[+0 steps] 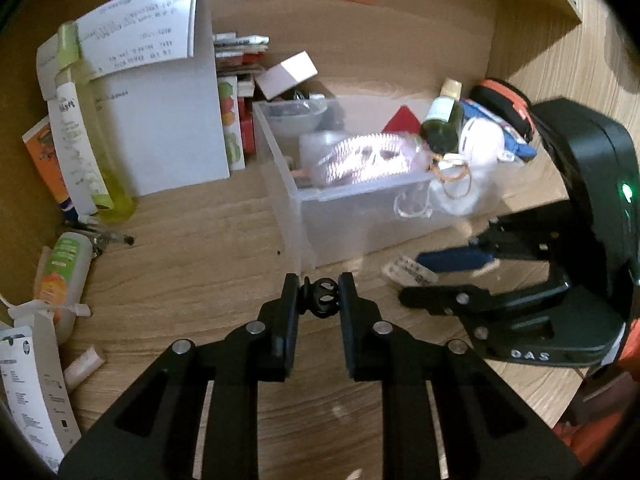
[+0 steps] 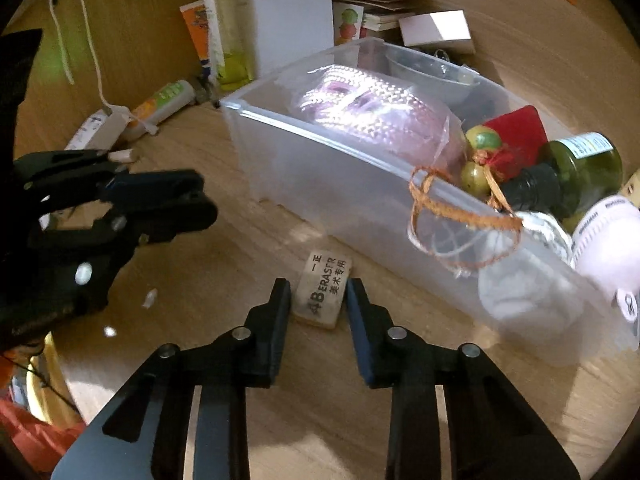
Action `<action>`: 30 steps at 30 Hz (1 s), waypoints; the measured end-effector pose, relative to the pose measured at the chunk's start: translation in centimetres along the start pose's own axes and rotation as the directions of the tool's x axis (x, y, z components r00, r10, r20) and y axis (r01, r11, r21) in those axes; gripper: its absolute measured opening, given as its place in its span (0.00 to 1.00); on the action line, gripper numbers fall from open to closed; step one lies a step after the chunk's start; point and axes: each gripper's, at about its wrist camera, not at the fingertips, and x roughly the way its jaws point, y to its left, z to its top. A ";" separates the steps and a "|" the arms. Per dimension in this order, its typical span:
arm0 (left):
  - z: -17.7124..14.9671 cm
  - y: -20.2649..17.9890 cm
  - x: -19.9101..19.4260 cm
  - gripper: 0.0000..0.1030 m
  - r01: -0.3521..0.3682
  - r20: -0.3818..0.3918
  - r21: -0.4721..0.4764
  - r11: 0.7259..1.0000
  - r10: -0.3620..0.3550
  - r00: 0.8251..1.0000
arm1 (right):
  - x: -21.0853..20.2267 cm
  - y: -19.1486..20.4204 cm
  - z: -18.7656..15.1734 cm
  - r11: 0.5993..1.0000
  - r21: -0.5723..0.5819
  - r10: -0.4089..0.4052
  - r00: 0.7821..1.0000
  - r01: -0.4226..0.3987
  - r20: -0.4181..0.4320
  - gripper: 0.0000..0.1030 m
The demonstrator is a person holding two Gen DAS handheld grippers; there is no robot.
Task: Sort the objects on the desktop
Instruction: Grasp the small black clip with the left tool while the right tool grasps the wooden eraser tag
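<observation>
The wooden tabletop (image 1: 192, 264) is boxed in by a wood wall along the back and another on the left, so the clutter piles into that corner. The front half is mostly bare wood, and that's where both grippers sit, with free room around them.

Biggest thing on it is one clear plastic bin (image 2: 320, 168), long side facing the open wood, its near rim just past the grippers. It's stuffed: a pink bubble-wrapped bundle (image 2: 360, 100), a clear bowl (image 2: 428, 68), a red card (image 2: 520, 124), a green bottle (image 2: 576, 168) lying tipped at the right end, and a white round thing (image 2: 608, 236) hanging over that end.

Back left corner: a white sheet (image 1: 168, 120) leaning upright, one tall yellow-green bottle (image 1: 108, 168), a stack of booklets (image 1: 240, 52). One orange-and-green tube (image 1: 60, 272) lies flat by the left wall.

Left gripper (image 1: 319, 294) is clamped on a small black perforated bead-like thing (image 1: 324, 296), pads pressing both sides, just off the bin's near corner.

Right gripper (image 2: 319, 296) is over one eraser (image 2: 324, 292) lying flat on the wood near the bin's front wall. The eraser sits between the fingers, which flank it closely; I can't tell if the pads actually touch it.
</observation>
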 end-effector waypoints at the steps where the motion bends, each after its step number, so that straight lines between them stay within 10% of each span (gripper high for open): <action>1: 0.2 0.0 -0.2 0.18 0.003 0.007 -0.004 1.000 -0.003 1.000 | -0.3 0.0 -0.2 1.000 -0.001 0.000 1.000 0.000 0.007 0.25; 17: 4.8 -1.3 -2.8 0.18 0.024 0.141 -0.009 1.000 -0.023 0.990 | -8.0 -4.6 -1.3 0.998 0.062 -0.044 0.980 0.032 0.196 0.12; 30: 2.0 -1.1 -1.3 0.18 0.040 0.052 -0.033 0.999 -0.039 0.998 | -1.7 -3.5 -1.6 0.999 -0.023 -0.031 1.000 0.031 0.002 0.29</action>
